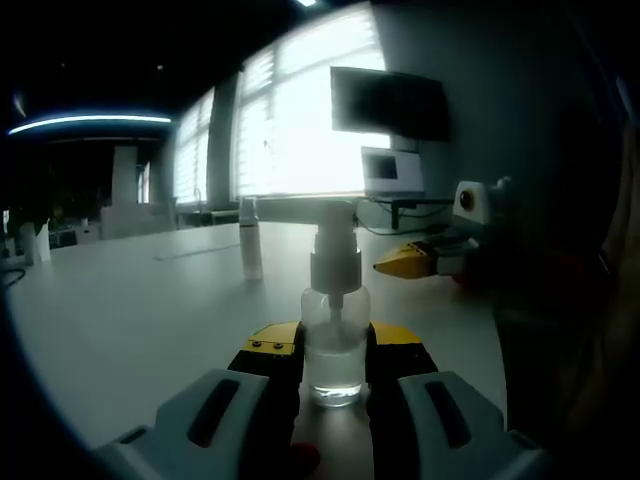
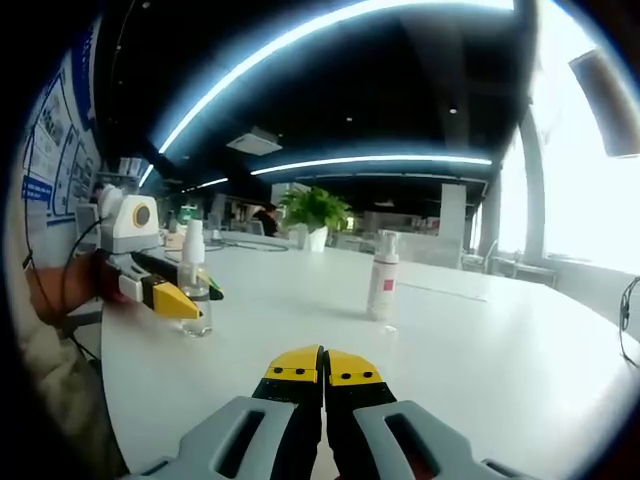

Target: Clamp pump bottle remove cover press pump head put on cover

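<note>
Clear plastic pump bottle (image 1: 335, 345) upright, clamped by left gripper (image 1: 334, 350) | right gripper (image 2: 323, 366) closed, apparently empty | white table (image 2: 480, 330)

The left gripper (image 1: 335, 352) is low over the table and its yellow-tipped jaws press on both sides of the pump bottle (image 1: 335, 340), which stands upright between them. The right gripper (image 2: 323, 366) is apart from it, to the side, with its two jaws pressed together and nothing between them.
</note>
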